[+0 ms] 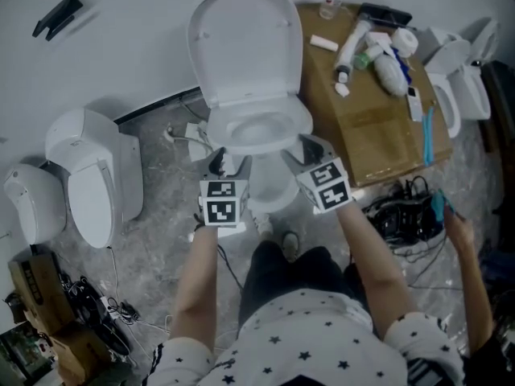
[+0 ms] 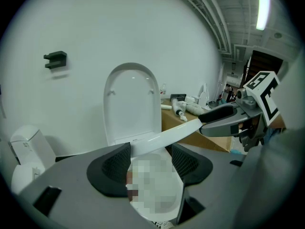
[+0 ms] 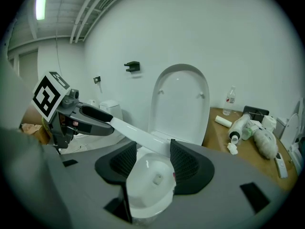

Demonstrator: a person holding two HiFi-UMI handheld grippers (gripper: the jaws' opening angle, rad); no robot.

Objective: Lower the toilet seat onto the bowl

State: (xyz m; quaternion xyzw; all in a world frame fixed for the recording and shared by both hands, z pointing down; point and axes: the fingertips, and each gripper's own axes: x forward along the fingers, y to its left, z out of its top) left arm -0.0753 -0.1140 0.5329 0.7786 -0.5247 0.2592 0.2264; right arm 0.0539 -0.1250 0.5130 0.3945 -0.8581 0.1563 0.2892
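Note:
The white toilet has its lid [image 1: 244, 39] standing up against the wall. Its seat [image 1: 299, 121] lies low over the bowl [image 1: 269, 190]. My left gripper [image 1: 217, 164] is at the seat's front left and my right gripper [image 1: 307, 153] at its front right. In the left gripper view the seat [image 2: 167, 135] runs as a white band from my left gripper [image 2: 150, 160] to the right gripper [image 2: 215, 118]. In the right gripper view the seat [image 3: 136, 132] spans from my right gripper [image 3: 155, 157] to the left gripper [image 3: 97, 116], above the bowl [image 3: 150, 187]. Both are shut on the seat's rim.
A brown wooden stand [image 1: 378, 135] right of the toilet carries bottles, tubes and rolls. Two other white toilets [image 1: 92, 175] stand on the floor at the left and one [image 1: 463, 79] at the far right. Cables [image 1: 402, 214] lie at the right, near another person's arm [image 1: 471, 272].

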